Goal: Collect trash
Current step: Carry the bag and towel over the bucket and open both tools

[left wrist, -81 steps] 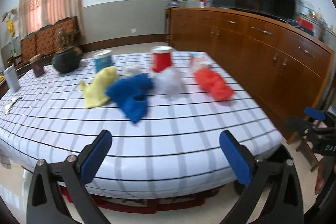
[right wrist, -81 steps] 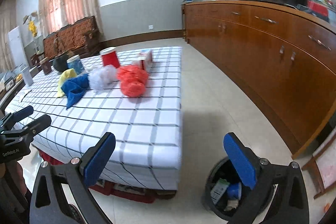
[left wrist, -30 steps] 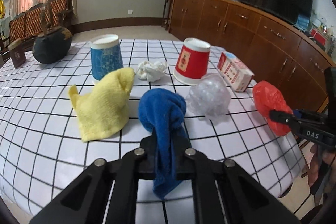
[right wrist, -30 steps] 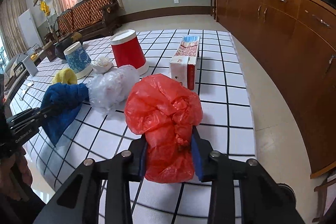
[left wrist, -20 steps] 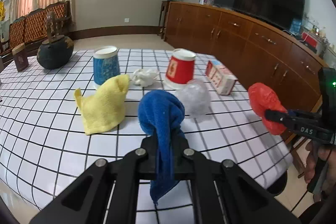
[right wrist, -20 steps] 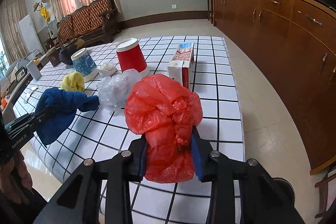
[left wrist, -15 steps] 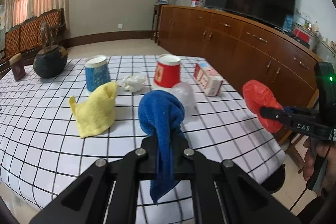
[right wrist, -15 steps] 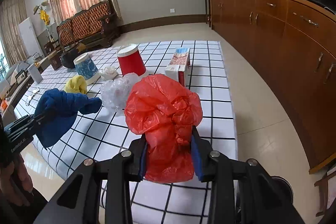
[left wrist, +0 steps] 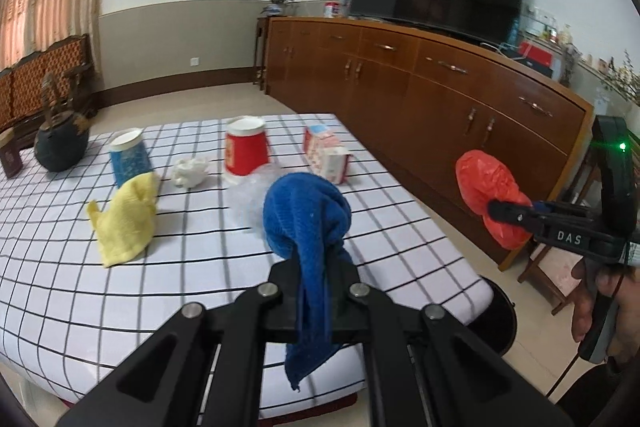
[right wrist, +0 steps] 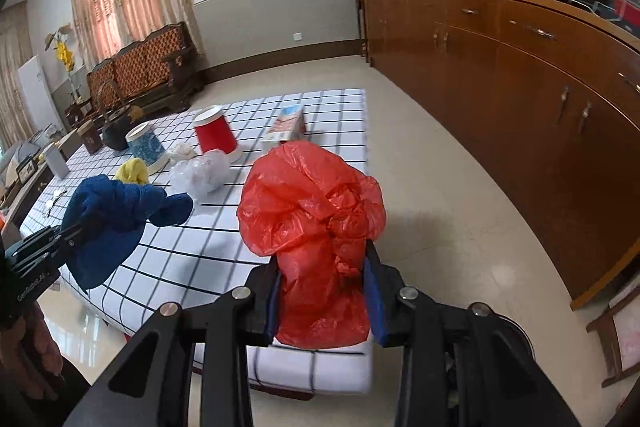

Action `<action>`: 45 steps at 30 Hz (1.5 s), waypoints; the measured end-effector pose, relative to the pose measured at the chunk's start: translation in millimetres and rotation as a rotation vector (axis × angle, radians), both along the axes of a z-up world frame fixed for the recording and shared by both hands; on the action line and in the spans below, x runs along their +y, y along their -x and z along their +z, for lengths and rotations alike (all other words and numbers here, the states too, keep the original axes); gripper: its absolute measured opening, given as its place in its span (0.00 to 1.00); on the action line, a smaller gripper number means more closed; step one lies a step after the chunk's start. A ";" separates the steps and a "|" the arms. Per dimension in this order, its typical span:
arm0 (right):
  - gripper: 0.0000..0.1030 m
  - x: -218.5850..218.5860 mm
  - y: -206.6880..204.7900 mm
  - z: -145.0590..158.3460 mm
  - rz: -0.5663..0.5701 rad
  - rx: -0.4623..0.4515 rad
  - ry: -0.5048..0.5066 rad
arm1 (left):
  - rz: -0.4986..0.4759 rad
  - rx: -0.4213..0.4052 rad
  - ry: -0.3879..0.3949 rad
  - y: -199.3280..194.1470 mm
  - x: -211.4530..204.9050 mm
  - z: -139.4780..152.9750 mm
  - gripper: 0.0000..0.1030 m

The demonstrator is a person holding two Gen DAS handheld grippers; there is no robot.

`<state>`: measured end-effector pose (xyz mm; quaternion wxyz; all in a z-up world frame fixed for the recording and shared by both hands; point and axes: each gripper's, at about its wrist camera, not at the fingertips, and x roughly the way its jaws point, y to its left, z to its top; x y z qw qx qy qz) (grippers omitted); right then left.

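Observation:
My left gripper (left wrist: 314, 301) is shut on a blue cloth (left wrist: 306, 219) and holds it above the near edge of the checked table (left wrist: 200, 259); the cloth also shows in the right wrist view (right wrist: 116, 219). My right gripper (right wrist: 324, 297) is shut on a red plastic bag (right wrist: 316, 223), held off the table's right edge above the floor; the bag also shows in the left wrist view (left wrist: 490, 195). A black trash bin (left wrist: 494, 323) stands on the floor by the table's near right corner, partly hidden behind my right gripper in the right wrist view (right wrist: 516, 341).
On the table lie a yellow cloth (left wrist: 126, 217), a clear plastic bag (left wrist: 248, 203), a crumpled tissue (left wrist: 190, 173), a blue cup (left wrist: 130, 161), a red cup (left wrist: 244, 151), a carton (left wrist: 326, 155) and a dark teapot (left wrist: 60, 147). A long wooden cabinet (left wrist: 440, 95) lines the right wall.
Both grippers went from open and empty to shut on the blue cloth and the red bag. Both have since lifted and drawn back from the table toward its near right corner.

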<state>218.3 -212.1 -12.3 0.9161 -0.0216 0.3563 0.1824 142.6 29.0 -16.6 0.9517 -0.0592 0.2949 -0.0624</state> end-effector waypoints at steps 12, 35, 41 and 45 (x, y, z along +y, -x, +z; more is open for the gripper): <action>0.35 -77.4 21.4 -1.0 -0.122 0.000 -0.006 | -0.145 -0.003 0.002 -8.0 -73.8 3.9 0.07; 0.36 -245.8 62.5 -83.6 -0.303 0.148 0.027 | -0.476 0.133 -0.011 -15.8 -247.0 -52.6 0.07; 0.36 -267.3 52.8 -125.1 -0.281 0.218 0.028 | -0.501 0.217 -0.044 -31.8 -279.7 -92.1 0.07; 0.36 -274.2 41.9 -151.3 -0.247 0.262 0.039 | -0.523 0.255 -0.065 -37.7 -294.3 -112.8 0.07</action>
